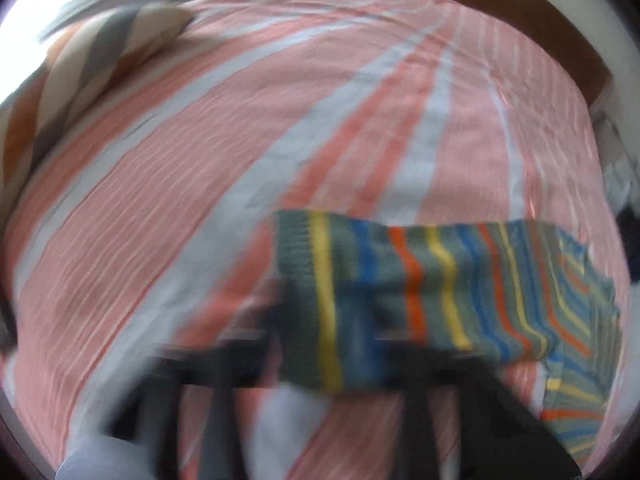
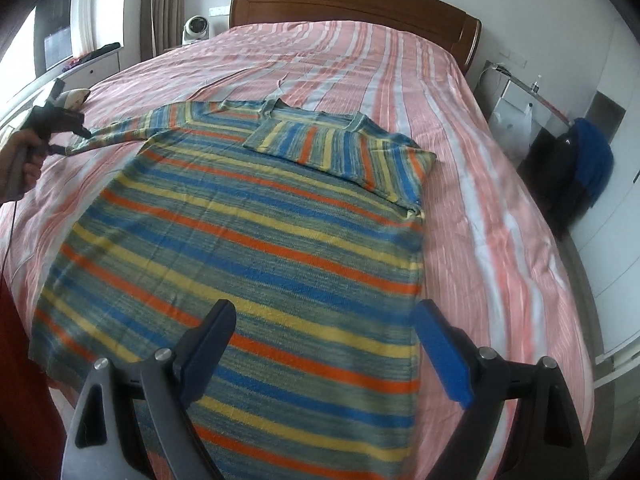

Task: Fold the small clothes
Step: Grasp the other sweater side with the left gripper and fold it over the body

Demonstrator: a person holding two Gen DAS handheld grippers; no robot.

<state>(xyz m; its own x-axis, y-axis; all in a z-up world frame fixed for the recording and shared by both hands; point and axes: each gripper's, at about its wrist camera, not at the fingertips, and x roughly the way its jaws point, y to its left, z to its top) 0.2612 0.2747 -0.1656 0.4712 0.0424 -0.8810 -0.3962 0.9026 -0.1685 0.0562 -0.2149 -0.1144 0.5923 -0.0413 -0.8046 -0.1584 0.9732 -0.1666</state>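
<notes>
A knitted sweater with blue, yellow, orange and grey-green stripes lies flat on the pink-and-white striped bed. One sleeve is folded across its chest. The other sleeve stretches out to the left, where my left gripper, held by a hand, is shut on its cuff. In the blurred left wrist view that sleeve drapes over the dark left gripper. My right gripper stands open just above the sweater's lower body, with nothing between its fingers.
A wooden headboard closes the far end of the bed. A striped pillow lies at the far left. To the right of the bed stand a white box and a dark seat with blue cloth. A small fan sits at the back left.
</notes>
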